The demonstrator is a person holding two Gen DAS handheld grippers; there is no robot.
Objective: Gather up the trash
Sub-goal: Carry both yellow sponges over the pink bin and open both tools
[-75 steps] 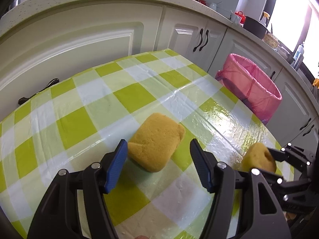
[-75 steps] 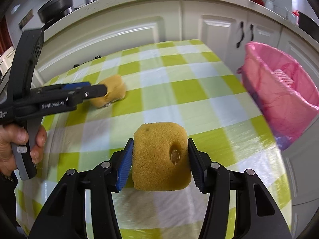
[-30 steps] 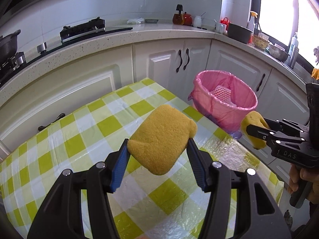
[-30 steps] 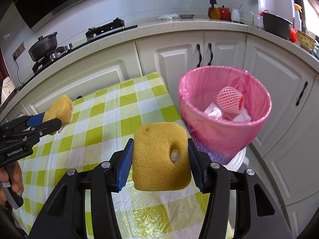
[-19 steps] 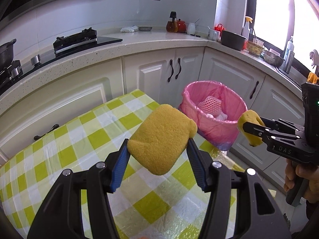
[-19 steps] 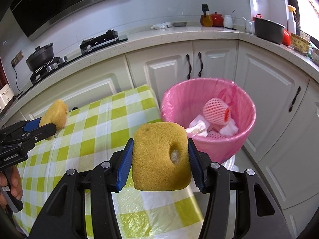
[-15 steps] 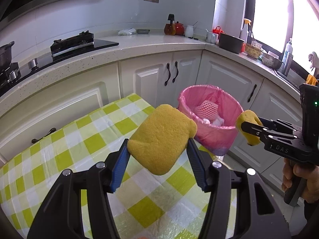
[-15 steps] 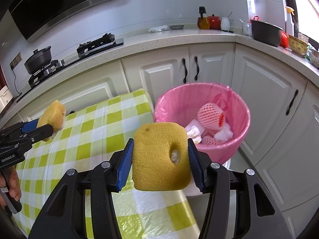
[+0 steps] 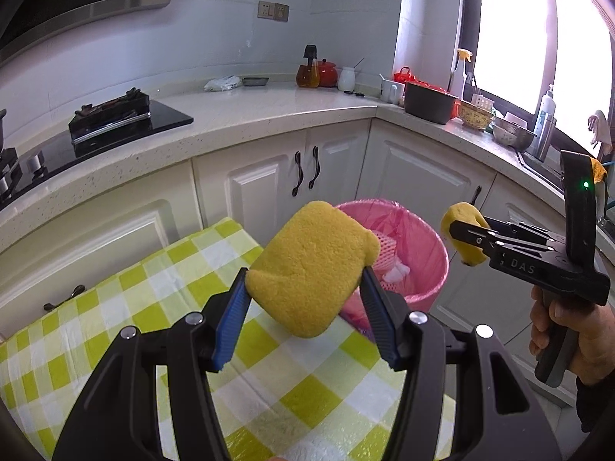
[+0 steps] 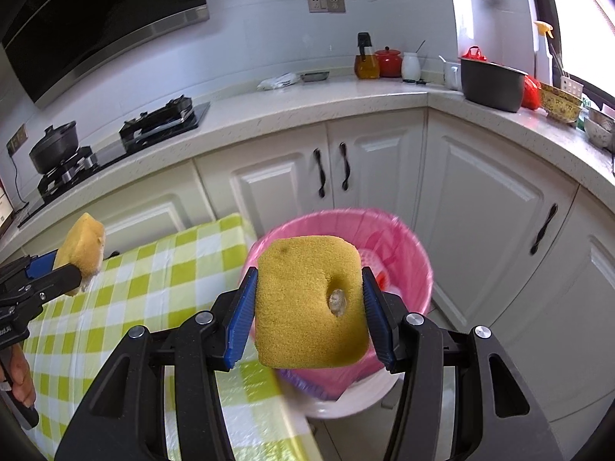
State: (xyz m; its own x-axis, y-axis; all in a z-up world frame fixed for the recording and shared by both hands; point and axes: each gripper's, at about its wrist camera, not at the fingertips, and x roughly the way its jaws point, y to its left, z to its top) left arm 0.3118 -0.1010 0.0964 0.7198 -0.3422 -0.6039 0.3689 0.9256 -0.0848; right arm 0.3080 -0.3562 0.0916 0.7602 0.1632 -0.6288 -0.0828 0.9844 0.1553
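Two sponge-clamping grippers [image 9: 303, 296] [image 10: 307, 299] above checked tablecloth [image 9: 115, 307], pink bin [image 10: 415, 265], white kitchen cabinets [image 10: 480, 199].

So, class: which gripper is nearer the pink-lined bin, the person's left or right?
Right. The right gripper, shut on its sponge, hangs beside the bin, nearly over its rim. The left gripper, clamping the other sponge, is above the checked table.

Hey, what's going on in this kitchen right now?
A person is clearing trash with a handheld gripper in each hand. The left gripper is clamped on one yellow sponge, the right gripper on another sponge with a dent in it. Both are held up near the pink-lined bin beside the checked table; neither has been dropped in yet.
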